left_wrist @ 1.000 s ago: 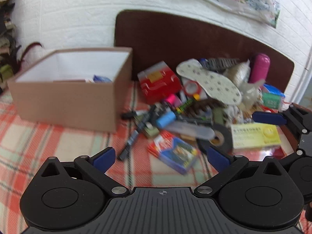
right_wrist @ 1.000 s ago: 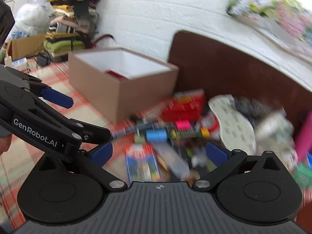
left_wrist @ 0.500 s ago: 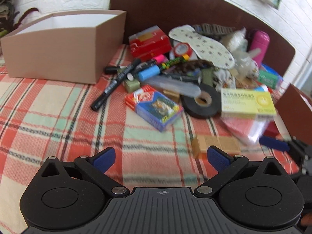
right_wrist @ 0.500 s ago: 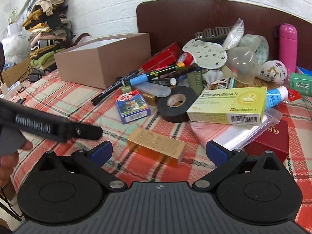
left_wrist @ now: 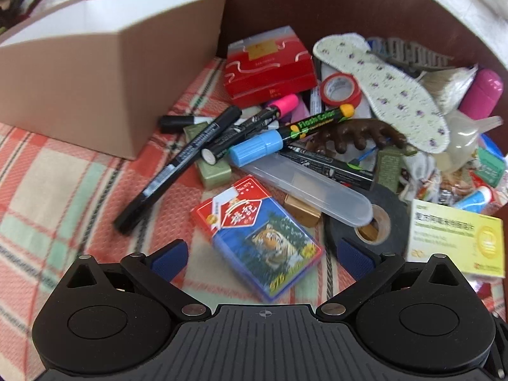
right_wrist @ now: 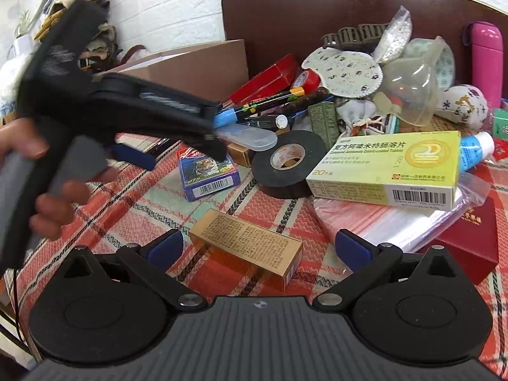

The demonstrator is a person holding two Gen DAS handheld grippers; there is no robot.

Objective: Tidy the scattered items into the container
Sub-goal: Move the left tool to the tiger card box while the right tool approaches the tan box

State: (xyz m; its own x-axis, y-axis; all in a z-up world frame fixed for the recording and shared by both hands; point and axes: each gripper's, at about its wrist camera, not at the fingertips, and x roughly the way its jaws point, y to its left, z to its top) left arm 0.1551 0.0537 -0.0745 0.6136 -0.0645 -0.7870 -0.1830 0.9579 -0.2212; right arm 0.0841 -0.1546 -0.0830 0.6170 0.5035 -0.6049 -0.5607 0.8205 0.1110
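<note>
1. Two grippers hung over the checked cloth (right_wrist: 133, 209), and both had their jaws spread wide with nothing between them.
2. Left gripper (left_wrist: 263, 255) sat right above the tiger card box (left_wrist: 257, 238), blue pads either side of it, not touching.
3. Right gripper (right_wrist: 258, 247) framed the gold carton (right_wrist: 247, 247), which lay flat between its pads.
4. Cardboard box (left_wrist: 79, 73) stood open at the far left, just beside the heap of markers (left_wrist: 177, 165), red gift box (left_wrist: 270, 66) and insole (left_wrist: 381, 89).
5. Black tape roll (right_wrist: 285, 162) leaned against the yellow medicine box (right_wrist: 387, 168), right of the card box.
</note>
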